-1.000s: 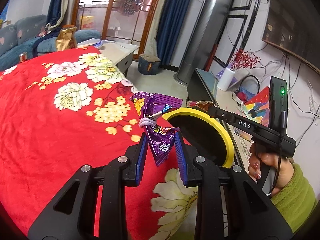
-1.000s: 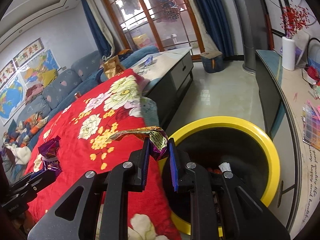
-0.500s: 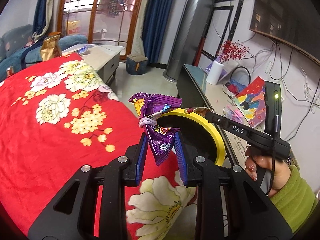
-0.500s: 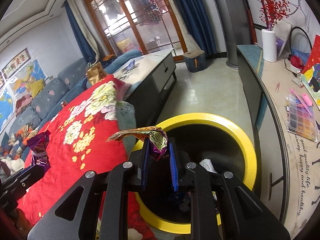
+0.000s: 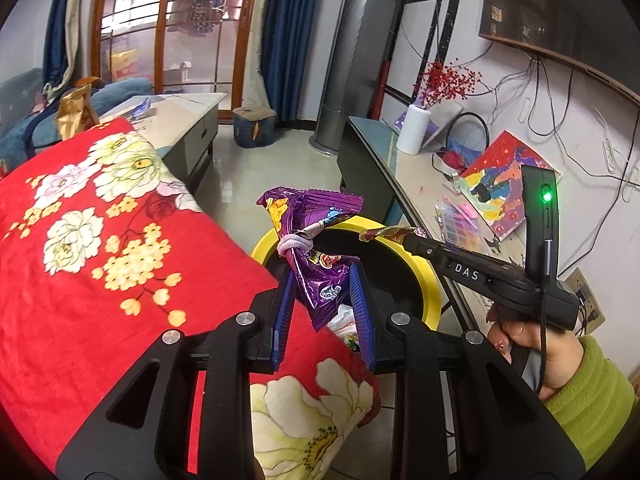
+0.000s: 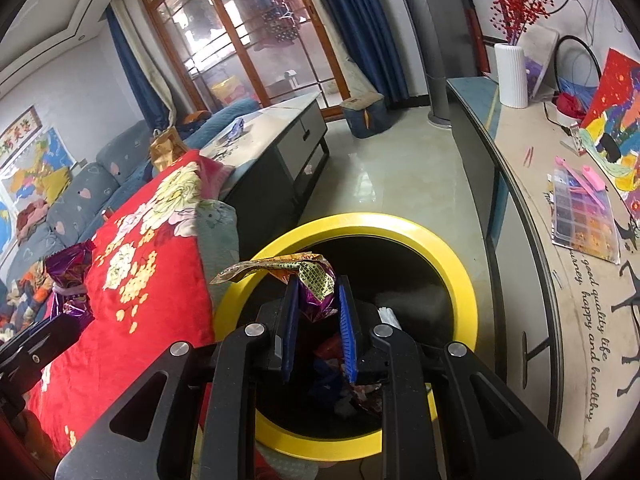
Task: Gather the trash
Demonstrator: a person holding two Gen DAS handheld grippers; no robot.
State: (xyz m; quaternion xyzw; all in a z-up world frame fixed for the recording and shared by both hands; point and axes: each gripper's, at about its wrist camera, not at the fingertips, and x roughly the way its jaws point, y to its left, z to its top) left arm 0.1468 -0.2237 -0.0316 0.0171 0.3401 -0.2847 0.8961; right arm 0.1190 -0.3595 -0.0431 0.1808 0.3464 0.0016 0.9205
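Note:
My left gripper point(image 5: 322, 280) is shut on a purple snack bag point(image 5: 316, 248) tied with a white band, held at the edge of the red flowered blanket point(image 5: 92, 264), beside the yellow-rimmed black trash bin point(image 5: 426, 276). The bag also shows in the right wrist view point(image 6: 70, 280). My right gripper point(image 6: 318, 292) is shut on a crumpled gold and purple wrapper point(image 6: 308, 276) and holds it over the open bin point(image 6: 460, 276). The bin holds several pieces of trash. The right gripper also shows in the left wrist view point(image 5: 404, 238), over the bin.
A dark cabinet with a light top point(image 6: 520, 208) runs along the right of the bin, with a bead box point(image 6: 584, 216), a white vase point(image 6: 510, 76) and paintings. A grey coffee table point(image 6: 288, 136) and a blue sofa point(image 6: 80, 192) lie beyond the blanket.
Both grippers have moved toward the bin with their wrappers. The right gripper now sits over the bin's opening. The left gripper has reached the blanket's edge.

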